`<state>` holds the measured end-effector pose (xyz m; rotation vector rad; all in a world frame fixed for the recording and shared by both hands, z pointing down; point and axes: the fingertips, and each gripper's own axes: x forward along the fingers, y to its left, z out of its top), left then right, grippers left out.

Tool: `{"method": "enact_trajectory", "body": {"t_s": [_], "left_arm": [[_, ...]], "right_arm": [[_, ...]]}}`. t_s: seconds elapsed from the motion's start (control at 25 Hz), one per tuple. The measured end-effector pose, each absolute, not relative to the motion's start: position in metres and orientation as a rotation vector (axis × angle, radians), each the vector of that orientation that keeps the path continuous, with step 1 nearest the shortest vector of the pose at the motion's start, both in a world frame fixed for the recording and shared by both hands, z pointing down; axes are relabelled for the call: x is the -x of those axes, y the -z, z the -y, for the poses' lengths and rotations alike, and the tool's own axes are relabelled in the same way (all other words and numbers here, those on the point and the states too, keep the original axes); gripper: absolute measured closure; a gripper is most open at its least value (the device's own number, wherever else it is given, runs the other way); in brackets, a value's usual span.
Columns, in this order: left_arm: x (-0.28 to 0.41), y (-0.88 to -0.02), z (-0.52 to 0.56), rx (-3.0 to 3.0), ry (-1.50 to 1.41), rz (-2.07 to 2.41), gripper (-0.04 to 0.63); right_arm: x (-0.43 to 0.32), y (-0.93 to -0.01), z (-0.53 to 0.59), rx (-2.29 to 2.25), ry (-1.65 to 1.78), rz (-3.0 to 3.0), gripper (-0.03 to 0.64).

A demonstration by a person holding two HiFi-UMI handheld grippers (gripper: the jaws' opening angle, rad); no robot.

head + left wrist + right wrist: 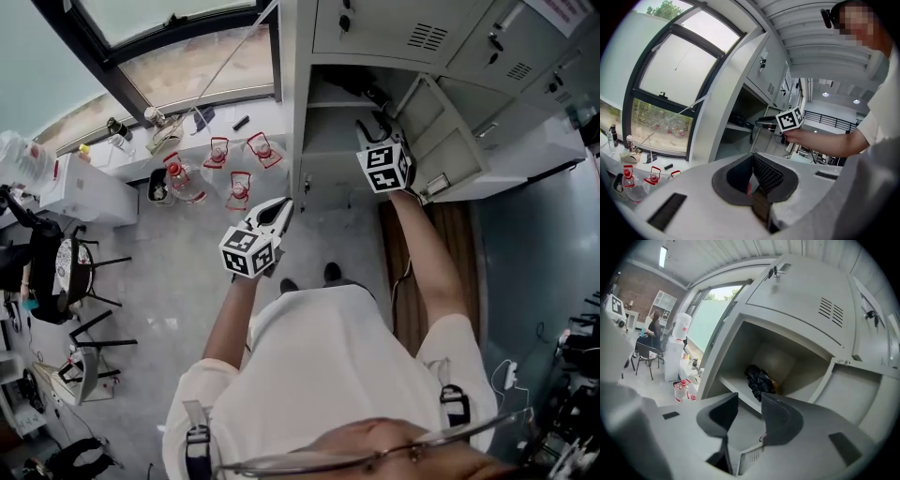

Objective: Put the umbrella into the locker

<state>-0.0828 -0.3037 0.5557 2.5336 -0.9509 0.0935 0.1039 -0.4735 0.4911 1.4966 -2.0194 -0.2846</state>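
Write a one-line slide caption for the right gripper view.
Black umbrella lies on the locker shelf, beyond the empty right tool.

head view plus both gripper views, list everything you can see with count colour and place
umbrella: one, black, on the shelf of the open compartment
lockers: one bank, grey, right of the window, one door open
window: one, dark frame, left of the lockers
bottles: at least four, clear with red tops, on the floor under the window
chairs: two, black, far left in the head view
left gripper: one, grey, shut, empty
right gripper: one, grey, open, empty, facing the umbrella
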Motion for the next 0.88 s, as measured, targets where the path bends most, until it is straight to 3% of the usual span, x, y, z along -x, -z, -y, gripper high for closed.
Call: {"method": "enact_trajectory", "body": {"t_s": [0.4,0.88], "left_arm": [[0.069,-0.559,0.289,-2.625,-0.166,0.818,0.591],[0.038,-0.548,0.282,-2.66,-0.143,0.774,0.591]], "right_arm": [[-0.114,-0.485,0.413,-1.631,0.187,2.044,0.558],[-0.125,-0.479,0.371,-1.707,0.103,2.137,0.604]]}}
